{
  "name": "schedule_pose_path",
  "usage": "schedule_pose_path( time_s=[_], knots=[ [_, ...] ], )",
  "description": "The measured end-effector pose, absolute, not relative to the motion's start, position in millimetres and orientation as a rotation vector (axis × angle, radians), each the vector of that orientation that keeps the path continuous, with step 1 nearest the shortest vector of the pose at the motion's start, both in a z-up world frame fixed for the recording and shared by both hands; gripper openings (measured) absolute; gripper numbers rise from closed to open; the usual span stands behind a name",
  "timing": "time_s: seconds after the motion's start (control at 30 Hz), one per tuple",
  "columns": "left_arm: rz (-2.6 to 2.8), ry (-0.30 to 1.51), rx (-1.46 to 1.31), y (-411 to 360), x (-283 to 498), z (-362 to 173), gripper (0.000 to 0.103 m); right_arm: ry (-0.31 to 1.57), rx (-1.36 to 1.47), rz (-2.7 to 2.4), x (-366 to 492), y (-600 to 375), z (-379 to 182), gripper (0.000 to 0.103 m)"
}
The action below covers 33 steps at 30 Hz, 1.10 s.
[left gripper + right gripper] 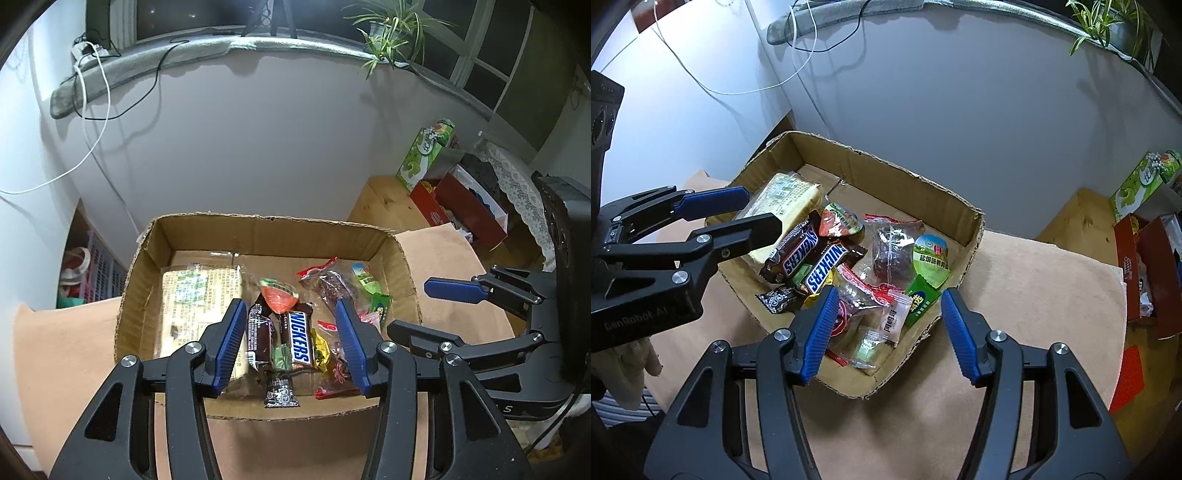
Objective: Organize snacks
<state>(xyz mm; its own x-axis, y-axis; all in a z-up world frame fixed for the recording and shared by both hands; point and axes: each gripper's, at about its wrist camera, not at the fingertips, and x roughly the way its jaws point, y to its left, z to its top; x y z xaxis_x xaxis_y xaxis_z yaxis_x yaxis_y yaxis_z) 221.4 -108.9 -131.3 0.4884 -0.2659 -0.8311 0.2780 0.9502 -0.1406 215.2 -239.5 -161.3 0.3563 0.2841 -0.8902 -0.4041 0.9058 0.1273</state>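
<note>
A shallow cardboard box (273, 230) (886, 166) holds several snacks: a large pale cracker pack (199, 295) (783, 199), two Snickers bars (299, 341) (823, 267), a red-lidded jelly cup (279, 297) (838, 221), clear bags of red sweets (328, 284) (892, 251) and a green packet (371, 288) (929, 273). My left gripper (291, 345) (753, 212) is open and empty above the box's near side. My right gripper (890, 332) (424, 306) is open and empty over the box's near corner.
The box sits on a brown-paper-covered table (1034, 314). A red box (465, 206) and a green carton (424, 155) stand on a wooden surface at right. A white wall lies behind, with cables and a plant (391, 33) on the sill.
</note>
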Motion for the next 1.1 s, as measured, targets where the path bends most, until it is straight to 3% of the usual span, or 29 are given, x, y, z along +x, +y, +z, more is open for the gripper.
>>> schedule_pose_path(
  time_s=[0.93, 1.1],
  knots=[
    [-0.288, 0.946, 0.006, -93, 183, -105, 0.05, 1.037, -0.075, 0.423, 173, -245, -125, 0.061],
    [-0.272, 0.925, -0.009, -89, 165, -95, 0.06, 1.007, -0.095, 0.412, 154, -242, -113, 0.061]
  ],
)
